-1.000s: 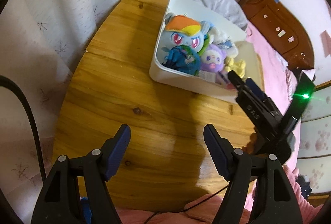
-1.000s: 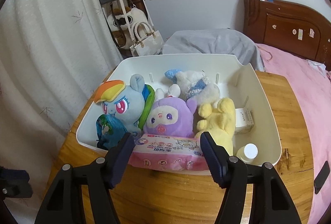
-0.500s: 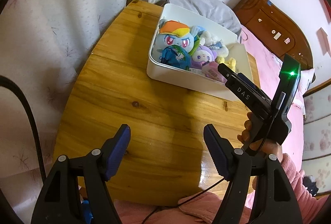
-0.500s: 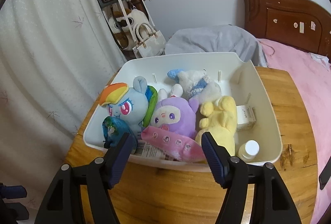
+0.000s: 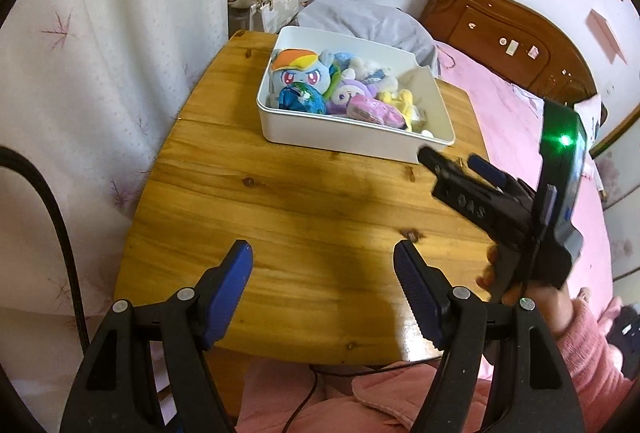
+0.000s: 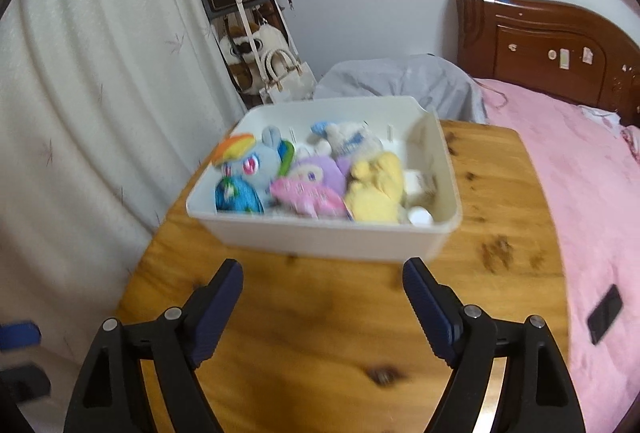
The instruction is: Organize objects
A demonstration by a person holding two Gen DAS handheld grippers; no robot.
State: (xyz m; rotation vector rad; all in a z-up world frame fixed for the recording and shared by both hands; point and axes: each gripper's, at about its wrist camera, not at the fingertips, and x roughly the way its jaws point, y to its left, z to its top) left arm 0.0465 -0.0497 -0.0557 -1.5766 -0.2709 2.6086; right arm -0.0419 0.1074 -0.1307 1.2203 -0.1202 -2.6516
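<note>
Left gripper [image 5: 322, 265] pitched down over the bare round wooden table [image 5: 280, 201], jaws apart, empty. Right gripper [image 6: 322, 287] at its 3 o'clock, hand [image 5: 532, 297] gripping the handle, jaws opening, nothing between. White rectangular plastic bin [image 6: 320, 233] of plush toys sits at 12 o'clock; contents blurred, probably a pink wipes pack [image 6: 308, 195] on top.

Each hand-held black plastic two-finger gripper, the left gripper [image 5: 323, 265] and the right gripper [image 6: 322, 283], has ribbed blue pads [image 5: 231, 281] and silver screws, while the right one's body at the left view's right edge carries a green light, gripped from a fuzzy pink sleeve [image 5: 588, 349].
</note>
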